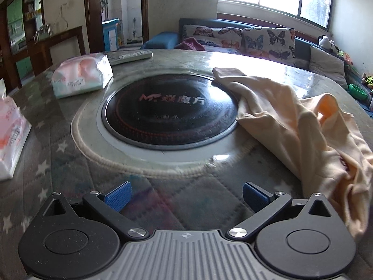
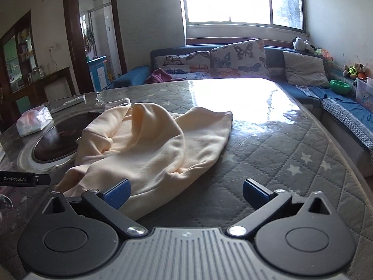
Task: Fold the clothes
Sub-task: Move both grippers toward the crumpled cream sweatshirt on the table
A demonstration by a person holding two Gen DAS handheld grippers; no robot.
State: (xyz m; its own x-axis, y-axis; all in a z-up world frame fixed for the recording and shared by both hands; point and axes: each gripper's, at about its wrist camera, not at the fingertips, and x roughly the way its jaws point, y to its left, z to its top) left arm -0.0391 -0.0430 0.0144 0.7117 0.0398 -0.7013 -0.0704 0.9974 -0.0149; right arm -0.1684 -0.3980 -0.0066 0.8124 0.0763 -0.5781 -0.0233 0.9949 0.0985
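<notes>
One cream garment (image 2: 149, 144) lies crumpled and unfolded on the counter (image 2: 279, 140), part of it draped over the rim of the black round hob (image 1: 167, 109) set in the counter's middle. Both the left gripper (image 1: 185, 194) and the right gripper (image 2: 185, 192) hover with jaws spread wide, holding nothing. Judging by the rumpled heap, spreading it flat comes next, which calls for finding a hem or sleeve edge. Two tissue packs (image 1: 81, 75) sit toward the counter's left edge.
</notes>
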